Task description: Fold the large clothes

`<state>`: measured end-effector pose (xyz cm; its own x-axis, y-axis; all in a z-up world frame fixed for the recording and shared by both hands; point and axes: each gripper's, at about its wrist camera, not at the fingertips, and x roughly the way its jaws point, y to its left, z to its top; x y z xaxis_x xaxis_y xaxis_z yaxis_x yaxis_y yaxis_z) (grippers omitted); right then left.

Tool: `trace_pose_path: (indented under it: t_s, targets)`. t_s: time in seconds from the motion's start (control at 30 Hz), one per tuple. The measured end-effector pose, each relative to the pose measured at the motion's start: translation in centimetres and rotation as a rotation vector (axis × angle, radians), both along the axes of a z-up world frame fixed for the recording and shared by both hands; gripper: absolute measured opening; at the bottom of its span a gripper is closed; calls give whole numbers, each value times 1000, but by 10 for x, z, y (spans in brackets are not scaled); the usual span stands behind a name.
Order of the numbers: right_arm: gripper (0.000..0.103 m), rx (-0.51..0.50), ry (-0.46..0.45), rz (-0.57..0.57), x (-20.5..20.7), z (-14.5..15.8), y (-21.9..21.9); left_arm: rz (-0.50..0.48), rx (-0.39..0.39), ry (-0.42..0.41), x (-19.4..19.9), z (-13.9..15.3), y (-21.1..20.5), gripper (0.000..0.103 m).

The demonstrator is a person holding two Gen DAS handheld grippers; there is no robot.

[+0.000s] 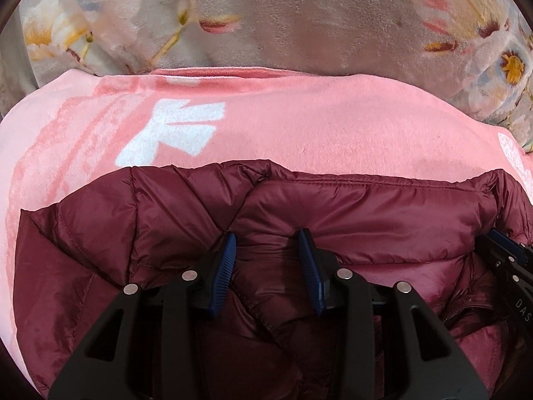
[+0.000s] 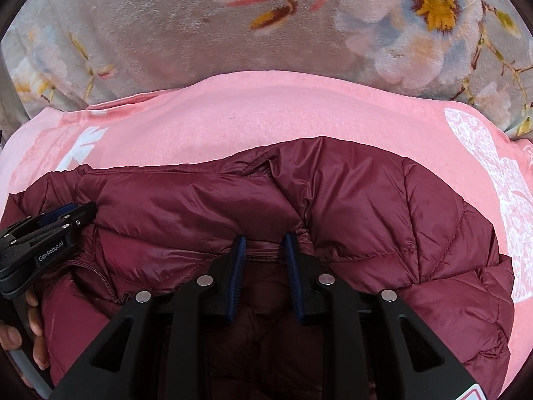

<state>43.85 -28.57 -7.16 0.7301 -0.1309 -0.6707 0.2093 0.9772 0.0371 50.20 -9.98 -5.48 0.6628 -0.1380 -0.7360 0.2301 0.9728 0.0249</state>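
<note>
A maroon quilted puffer jacket (image 1: pixel 333 206) lies bunched on a pink fleece blanket (image 1: pixel 299 123), which itself is spread over a grey plush cover printed with pale flowers (image 1: pixel 299 16). The jacket fills the near half of both wrist views, its stitched edge running across just short of the blanket's white printed figure (image 1: pixel 173 130).

The left tool (image 1: pixel 266 243) is down on the shiny fabric with its blue ribbed pads (image 1: pixel 226 266) standing well apart; folds of the jacket bulge up between them, but neither pad can be seen pinching cloth. The right tool (image 2: pixel 265 243) rests on the jacket near a dark seam, its blue pads (image 2: pixel 238 266) also parted, though by a narrower gap, with a strip of the fabric visible between them and no clear grip on it.

From the right wrist view the left tool (image 2: pixel 50 230) shows at the far left, lying over the jacket's padded edge, with the person's fingers (image 2: pixel 33 316) curled around its handle below. Beside it a zipper (image 2: pixel 103 276) runs down the jacket's opening. From the left wrist view the right tool (image 1: pixel 509 256) juts in at the right edge, close above the jacket. A white patterned print (image 2: pixel 483 166) marks the blanket at the jacket's right.
</note>
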Motion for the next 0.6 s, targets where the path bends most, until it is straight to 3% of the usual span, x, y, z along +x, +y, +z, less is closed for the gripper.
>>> trace_pose_path:
  t_s: [0.6]
  targets:
    - [22, -4, 2, -1, 0, 0, 1, -3, 18, -16, -2, 1, -2, 39]
